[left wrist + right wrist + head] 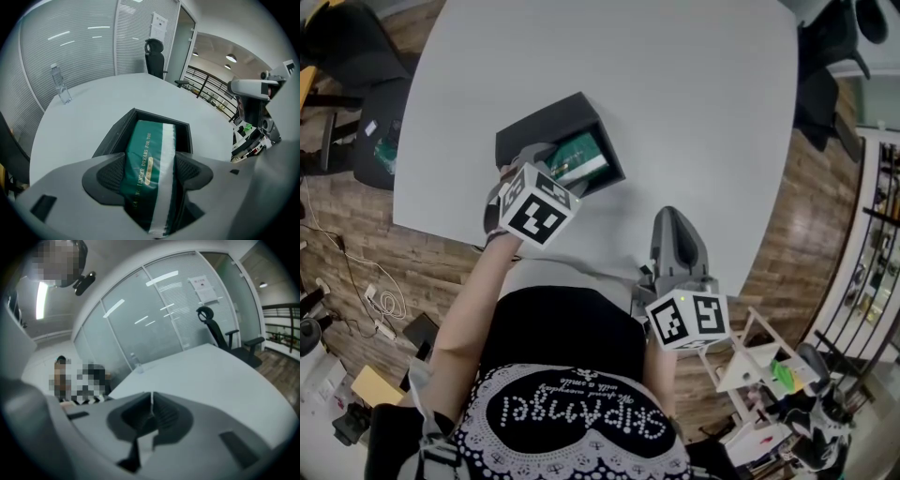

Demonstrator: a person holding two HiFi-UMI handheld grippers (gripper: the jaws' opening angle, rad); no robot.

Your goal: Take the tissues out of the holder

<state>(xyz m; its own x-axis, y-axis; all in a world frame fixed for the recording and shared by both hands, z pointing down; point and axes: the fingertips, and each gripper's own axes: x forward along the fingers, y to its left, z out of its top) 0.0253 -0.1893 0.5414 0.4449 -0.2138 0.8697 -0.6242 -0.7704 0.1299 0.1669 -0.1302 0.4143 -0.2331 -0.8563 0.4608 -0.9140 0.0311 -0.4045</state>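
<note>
Tissues [151,140], a green pack, lie in the black holder [110,138] on the white tabletop [694,112], with the left gripper's [149,174] jaws clamped on the pack's near end. The right gripper [151,416] hangs by the near edge, jaws together on nothing. Nothing pins the holder, so a lift might drag it along. Bare tabletop lies all around.

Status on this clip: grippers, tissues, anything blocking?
Left gripper shut on tissue pack. Pack partly inside holder. Right gripper shut, empty. Nothing blocking.
</note>
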